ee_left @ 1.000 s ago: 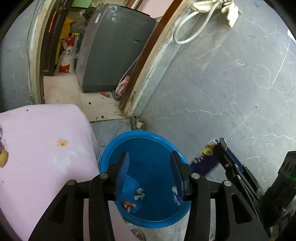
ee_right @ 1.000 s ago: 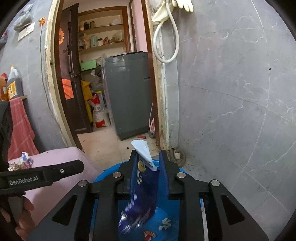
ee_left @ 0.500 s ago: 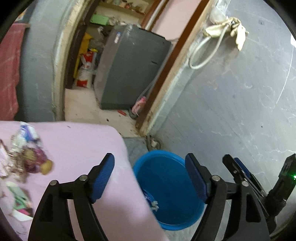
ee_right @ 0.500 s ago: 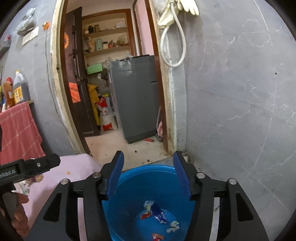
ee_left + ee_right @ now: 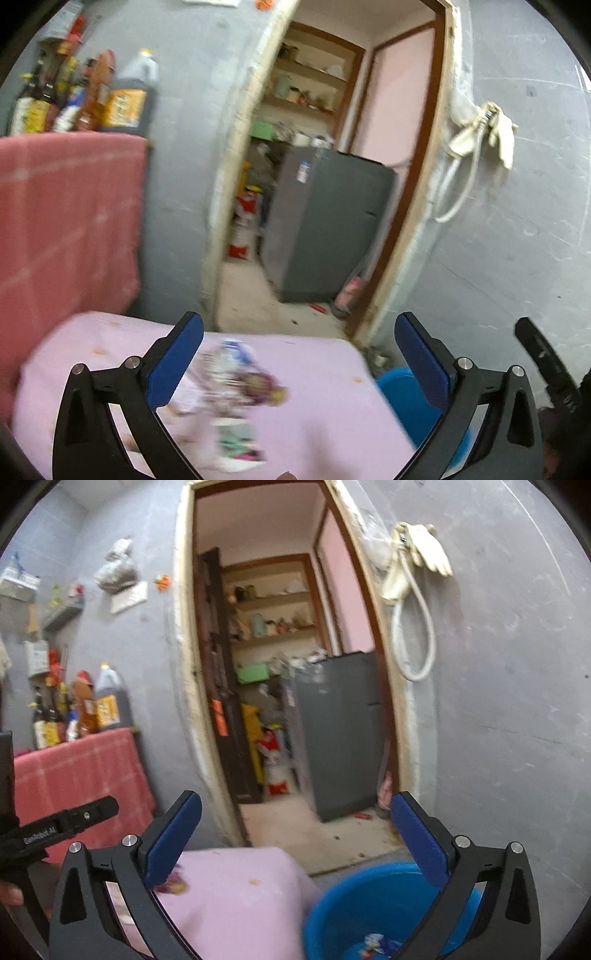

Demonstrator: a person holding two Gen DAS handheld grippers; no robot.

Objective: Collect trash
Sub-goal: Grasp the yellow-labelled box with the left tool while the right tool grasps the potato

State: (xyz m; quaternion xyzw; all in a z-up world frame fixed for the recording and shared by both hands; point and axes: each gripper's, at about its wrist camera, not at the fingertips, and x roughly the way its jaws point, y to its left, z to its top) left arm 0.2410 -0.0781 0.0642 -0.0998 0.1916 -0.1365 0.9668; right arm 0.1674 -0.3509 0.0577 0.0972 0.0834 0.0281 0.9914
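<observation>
Several crumpled wrappers (image 5: 243,380) and a green-and-white packet (image 5: 236,439) lie blurred on the pink-covered table (image 5: 314,369). My left gripper (image 5: 299,350) hovers above them, its jaws opening wide with nothing between them. The blue bucket (image 5: 369,875) stands on the floor to the right of the table, with a few wrappers (image 5: 376,941) at its bottom. My right gripper (image 5: 295,830) is above the bucket's near edge, its jaws opening and empty. In the right wrist view the left gripper (image 5: 74,819) shows at the left edge; the bucket (image 5: 410,391) also shows in the left wrist view.
A doorway behind the table leads to a grey fridge (image 5: 343,734) and shelves. Left of it, bottles (image 5: 92,96) stand above a red cloth (image 5: 66,221). A white hose and gloves (image 5: 413,590) hang on the grey wall at the right.
The right gripper let go of the blue wrapper, which dropped into the bucket. Both grippers' jaws spread wide. The left gripper rose and swung from the bucket to the table's trash.
</observation>
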